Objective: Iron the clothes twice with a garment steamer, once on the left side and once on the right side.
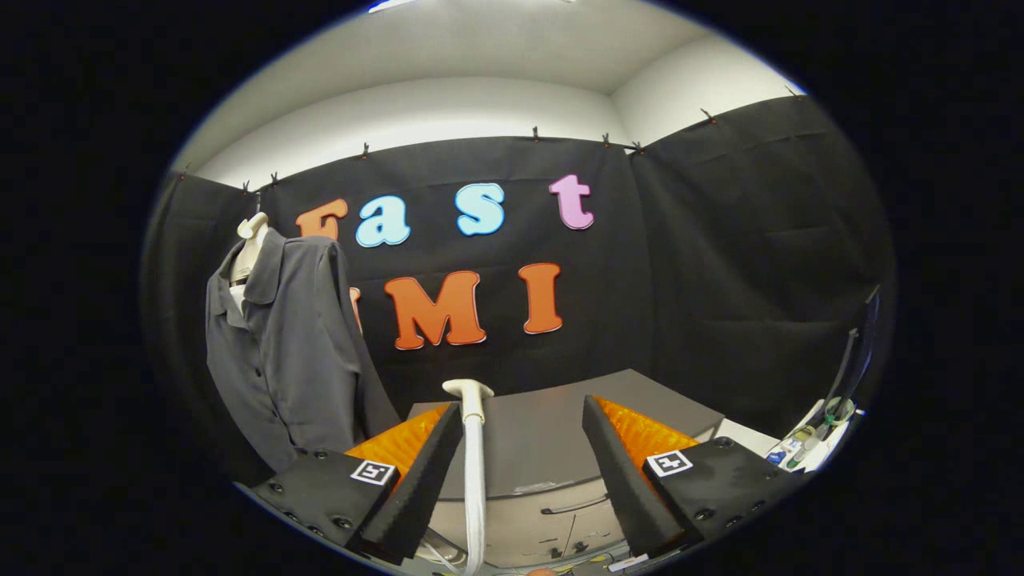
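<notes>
Here the fingers [524,448] stand apart, slim white steamer [474,472] between, grey shirt [280,352] beyond.

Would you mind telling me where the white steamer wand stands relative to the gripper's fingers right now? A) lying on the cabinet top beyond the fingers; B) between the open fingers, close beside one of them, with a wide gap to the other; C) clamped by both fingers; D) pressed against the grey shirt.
B: the steamer wand rises between the spread fingers of the gripper, beside one finger, well clear of the grey shirt.
</notes>
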### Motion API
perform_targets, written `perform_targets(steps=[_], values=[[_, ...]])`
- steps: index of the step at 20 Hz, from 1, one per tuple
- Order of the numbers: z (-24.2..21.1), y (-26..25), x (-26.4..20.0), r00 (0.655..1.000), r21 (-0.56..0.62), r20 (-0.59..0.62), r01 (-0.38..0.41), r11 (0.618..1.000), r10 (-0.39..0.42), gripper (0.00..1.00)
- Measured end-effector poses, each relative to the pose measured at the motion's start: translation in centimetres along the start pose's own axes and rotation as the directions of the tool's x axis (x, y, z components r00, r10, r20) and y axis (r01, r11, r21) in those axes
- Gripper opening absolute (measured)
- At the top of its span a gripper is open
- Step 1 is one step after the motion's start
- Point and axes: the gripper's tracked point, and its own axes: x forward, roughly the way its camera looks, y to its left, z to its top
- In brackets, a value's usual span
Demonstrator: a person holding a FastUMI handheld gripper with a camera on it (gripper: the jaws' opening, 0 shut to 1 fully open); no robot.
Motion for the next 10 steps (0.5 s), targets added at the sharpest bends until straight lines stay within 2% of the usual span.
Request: perform_targets(steps=[5, 10], values=[[1.1, 5.5, 6.2, 0.989, -0.017, -0.086, -0.121, 0.992, 0.119, 0.98], [-0.4, 8.0, 13.6, 0.964, -0.036, -0.221, -0.159, 0.987, 0.147, 0.98]])
